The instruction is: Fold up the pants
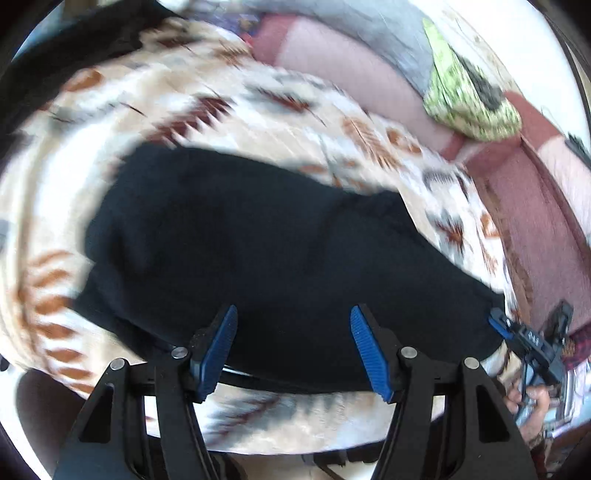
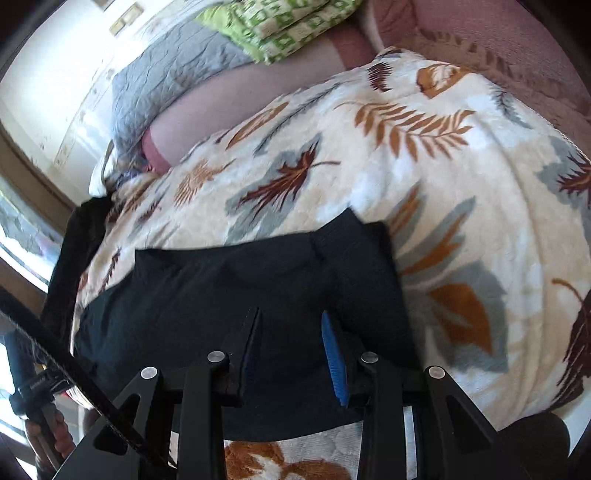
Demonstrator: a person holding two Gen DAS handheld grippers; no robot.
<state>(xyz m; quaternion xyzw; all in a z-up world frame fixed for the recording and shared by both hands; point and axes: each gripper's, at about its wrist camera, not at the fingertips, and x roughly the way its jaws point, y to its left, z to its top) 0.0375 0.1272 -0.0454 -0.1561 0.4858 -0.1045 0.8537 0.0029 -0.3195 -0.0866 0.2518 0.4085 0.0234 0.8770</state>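
Leaf-printed cream blanket [image 2: 424,192] covers the bed, and everything else is placed against it. On its near part lie the black pants [image 2: 236,295], folded into a compact dark block. In the right wrist view their long axis runs left to right across the frame; one short end stands squared off toward the right, beside an orange and grey leaf, and the other end trails toward the blanket's left edge. In the left wrist view, which is motion-blurred, the same pants [image 1: 240,240] run as a slanted band from the upper left down to the lower right.

The left gripper [image 1: 293,349] hovers over the near edge of the pants with its jaws spread wide and nothing between the blue pads [image 1: 218,350]. The right gripper [image 2: 291,354] sits over the near edge as well, jaws parted, black cloth showing in the gap; whether the pads touch the fabric I cannot tell. It also shows at the lower-right end of the pants in the left wrist view [image 1: 496,325].

Beyond the blanket's far edge lie a pink sheet [image 2: 229,99], a grey quilt [image 2: 173,70] and a green patterned cushion [image 2: 280,26].
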